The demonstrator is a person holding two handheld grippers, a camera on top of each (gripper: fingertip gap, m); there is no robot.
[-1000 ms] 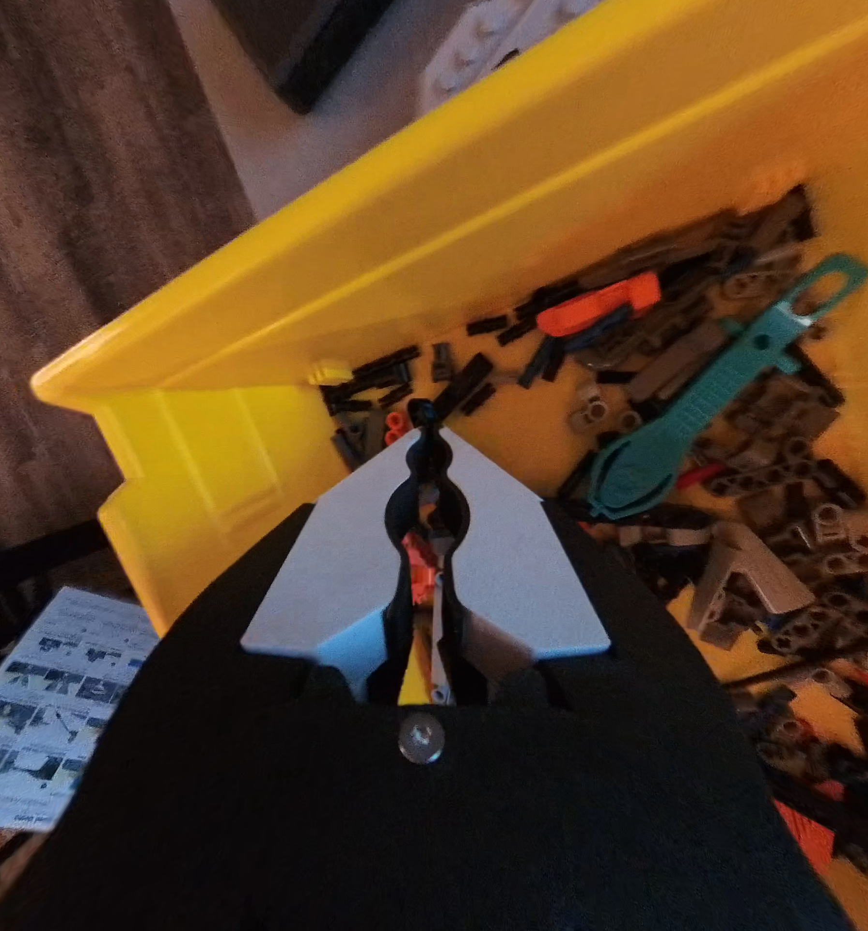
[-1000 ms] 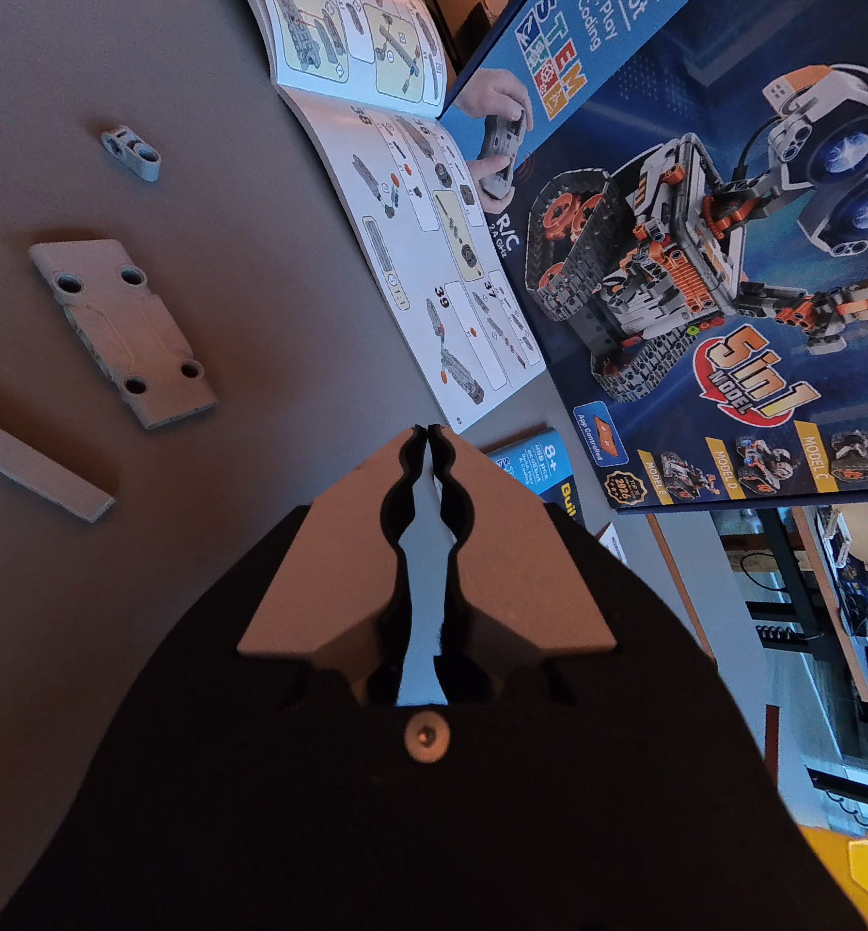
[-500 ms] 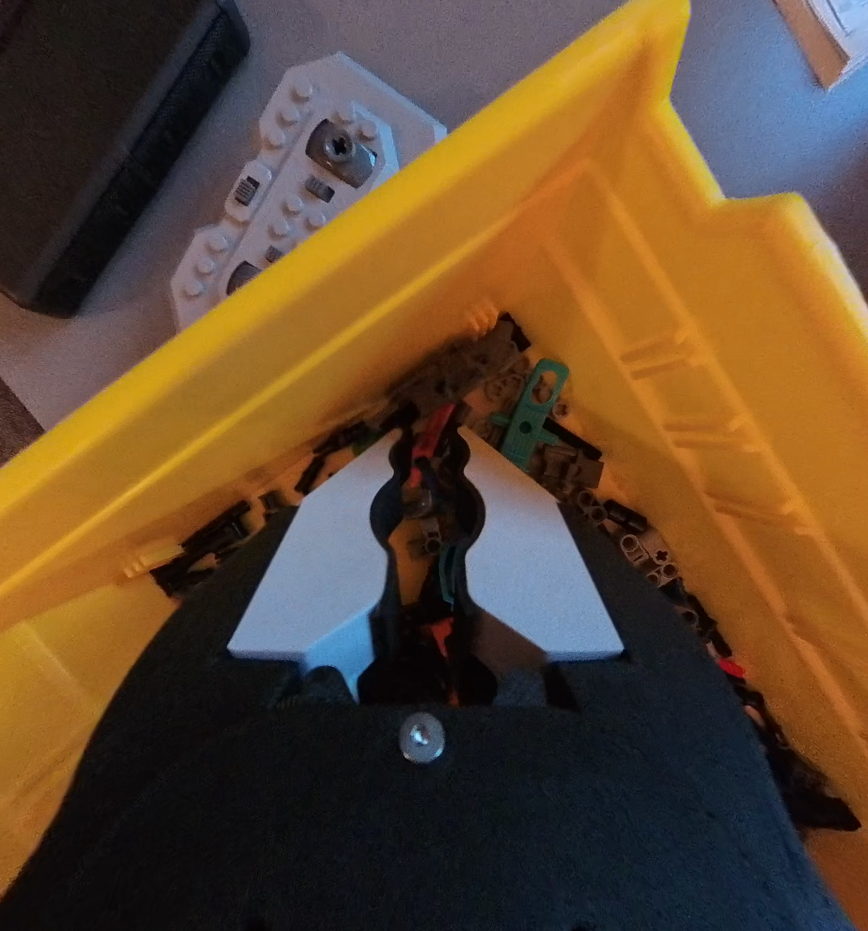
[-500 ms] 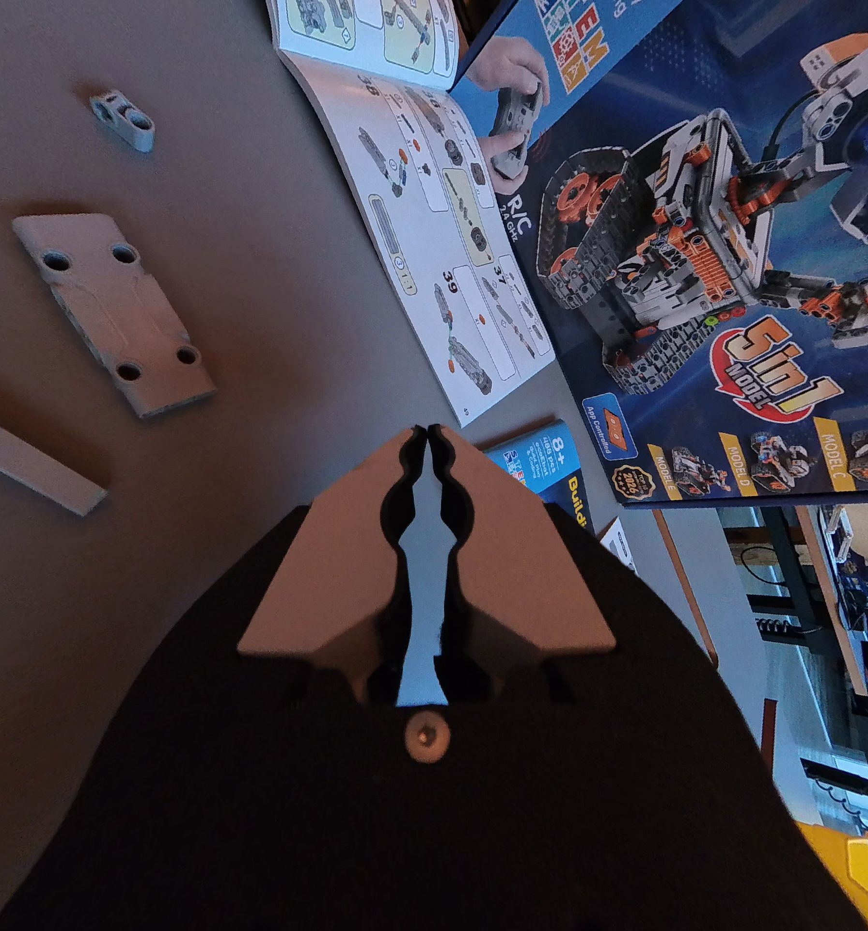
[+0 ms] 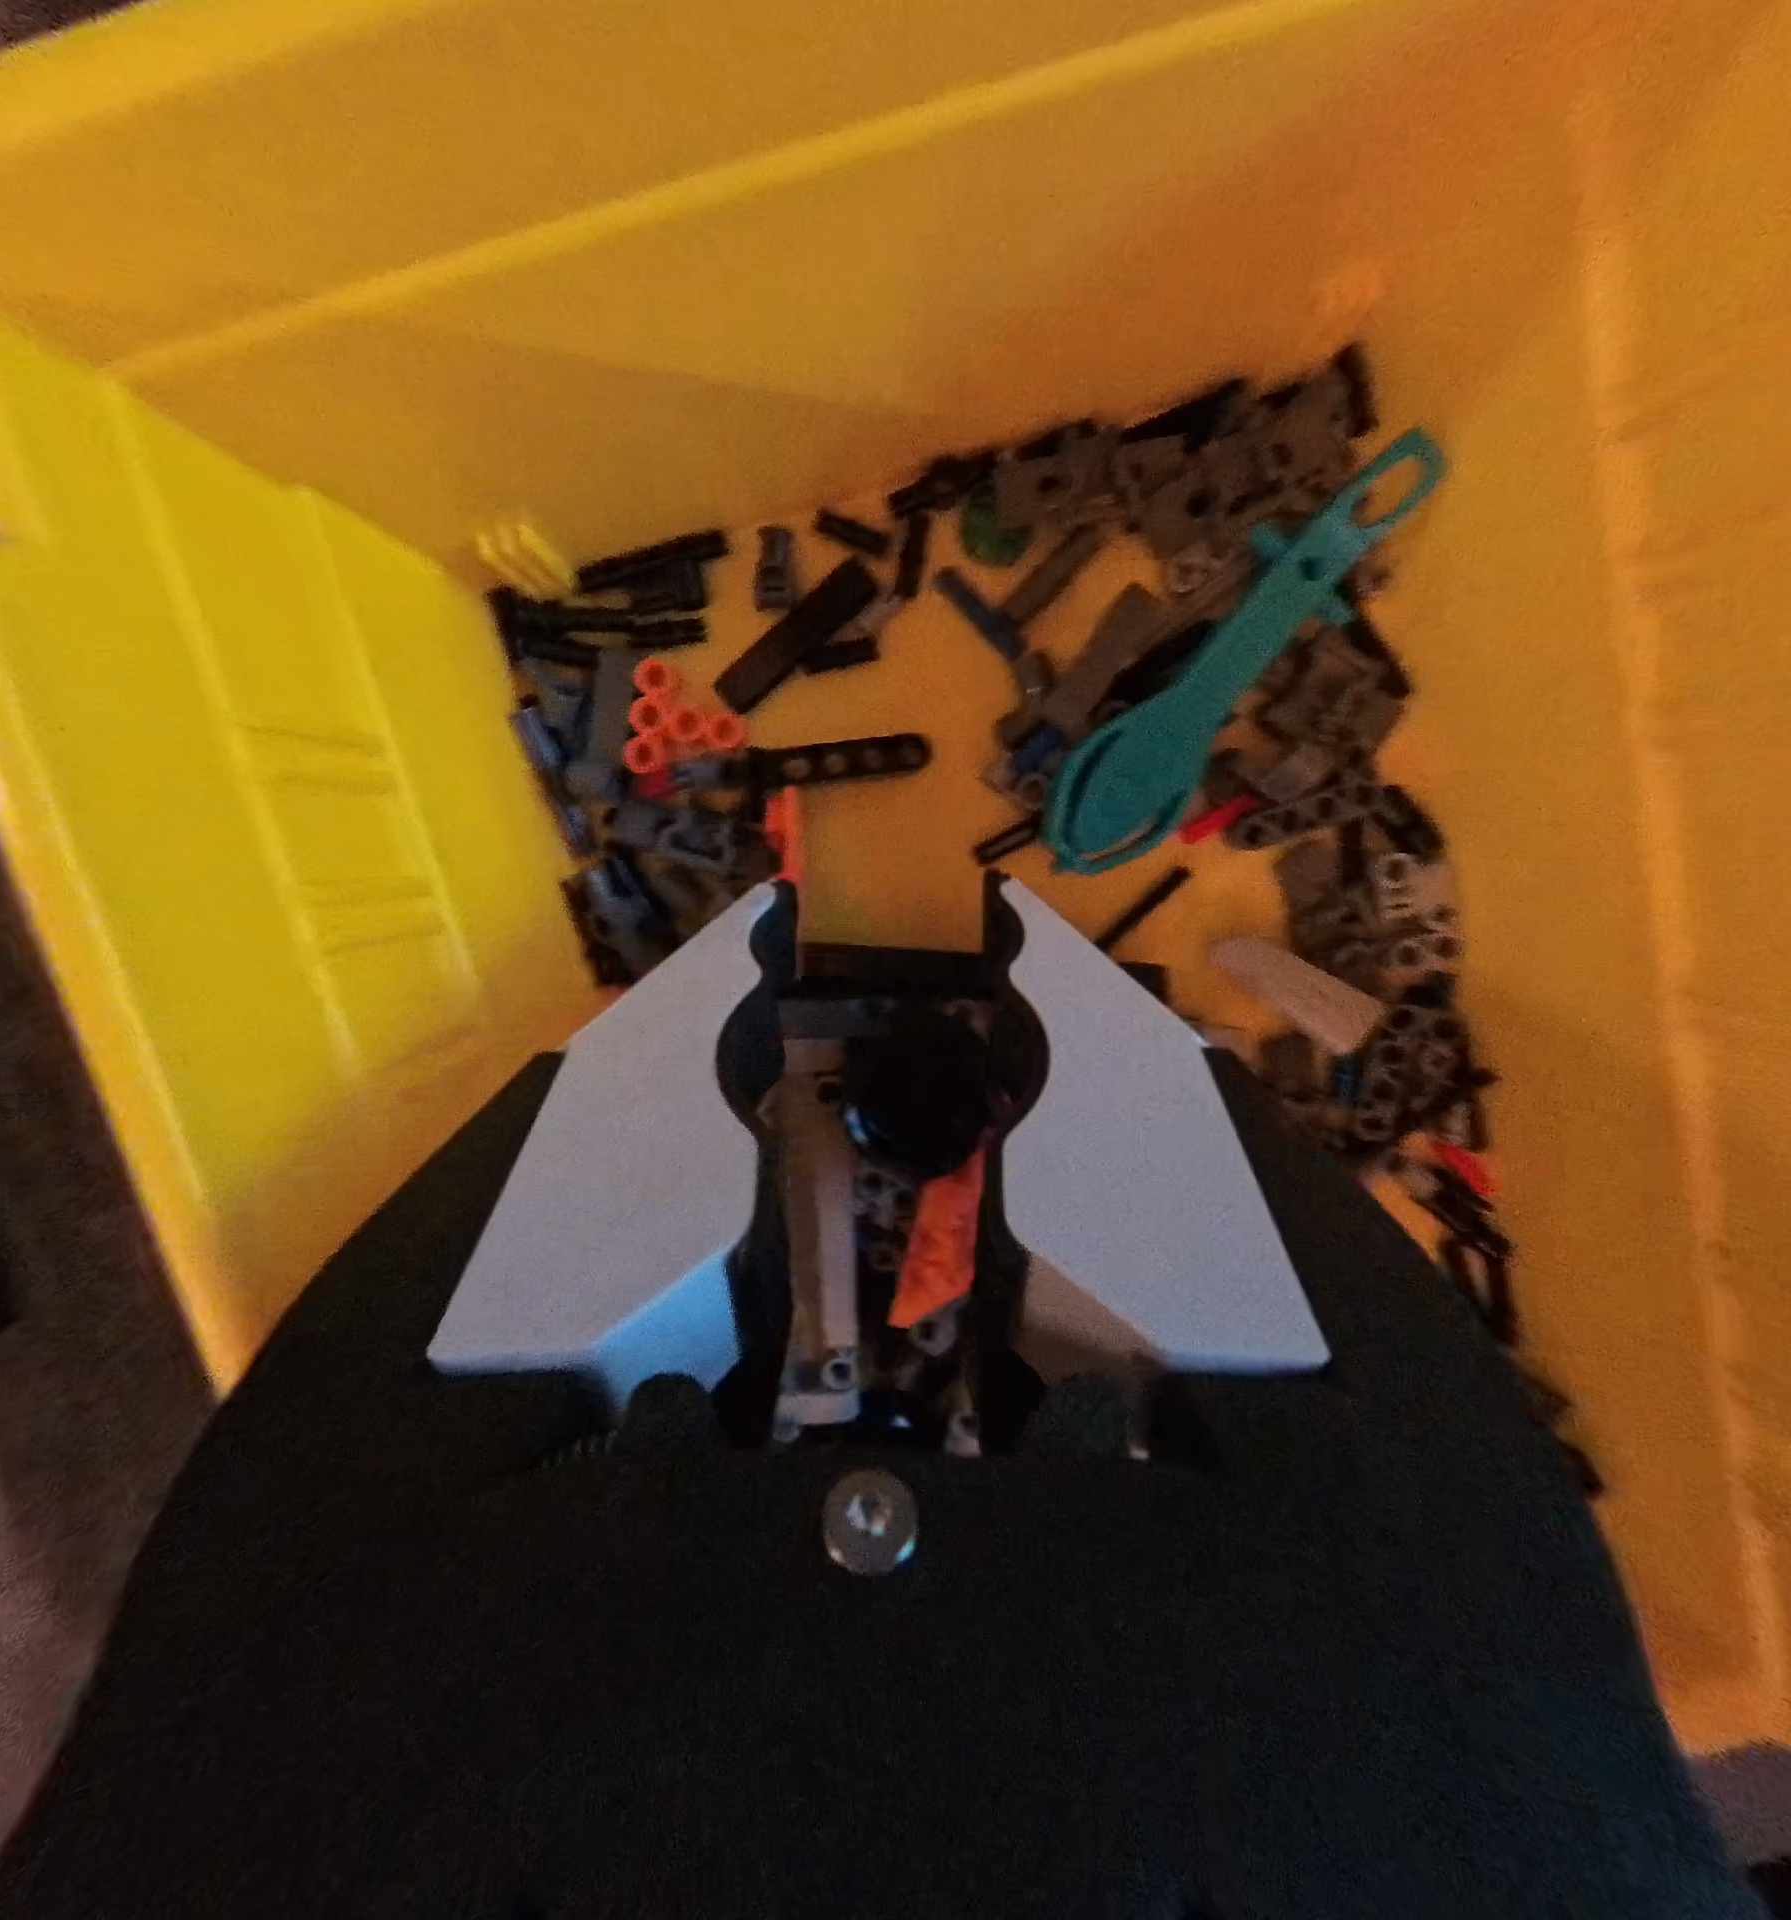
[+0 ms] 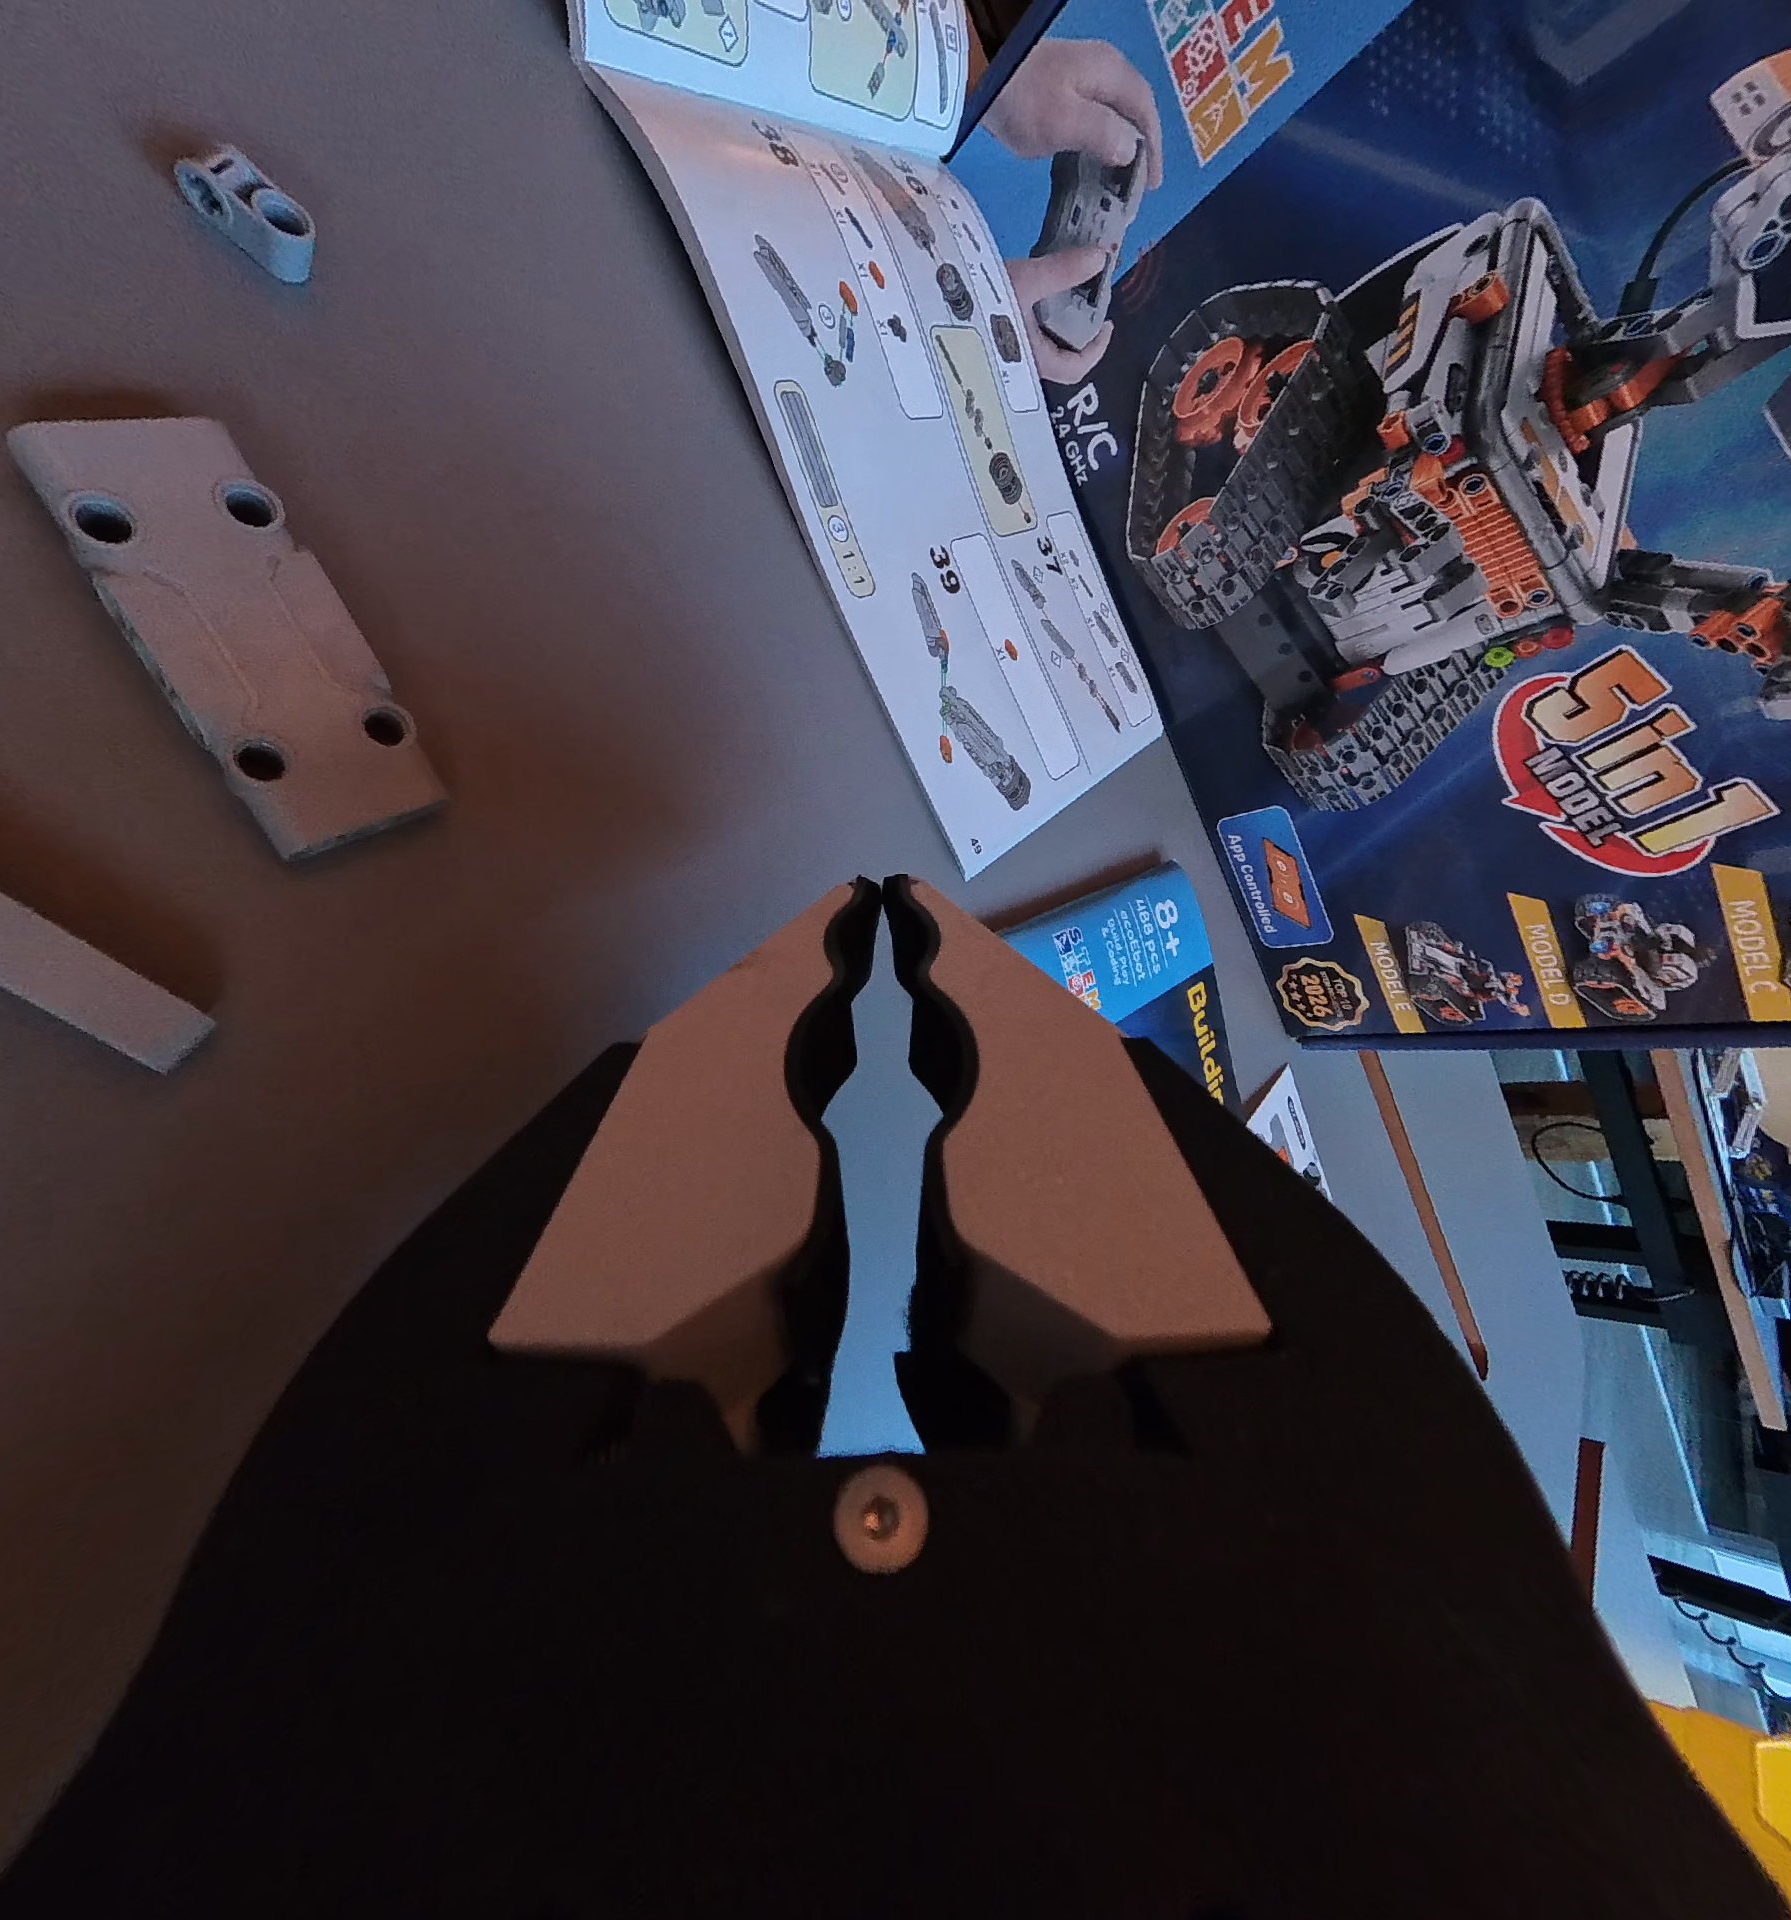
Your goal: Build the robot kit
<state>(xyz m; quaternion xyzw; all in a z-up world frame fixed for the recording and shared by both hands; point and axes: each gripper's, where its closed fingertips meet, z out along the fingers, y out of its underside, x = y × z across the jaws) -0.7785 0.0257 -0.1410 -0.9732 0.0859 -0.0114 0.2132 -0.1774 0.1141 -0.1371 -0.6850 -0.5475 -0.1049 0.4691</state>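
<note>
We are holding the left tongs point(image 5: 889, 899) spread apart and empty inside a yellow bin point(image 5: 662, 343), hovering over loose building pieces: a black perforated beam point(image 5: 841, 761) just ahead, an orange connector cluster point(image 5: 675, 727) to its left, a teal separator tool point(image 5: 1234, 665) to the right. We are keeping the right tongs point(image 6: 880, 885) pinched together on nothing above the grey tabletop point(image 6: 558, 540), near an open instruction booklet point(image 6: 912, 436), a blue toy box point(image 6: 1493, 499) and a grey four-hole plate point(image 6: 226, 634)
</note>
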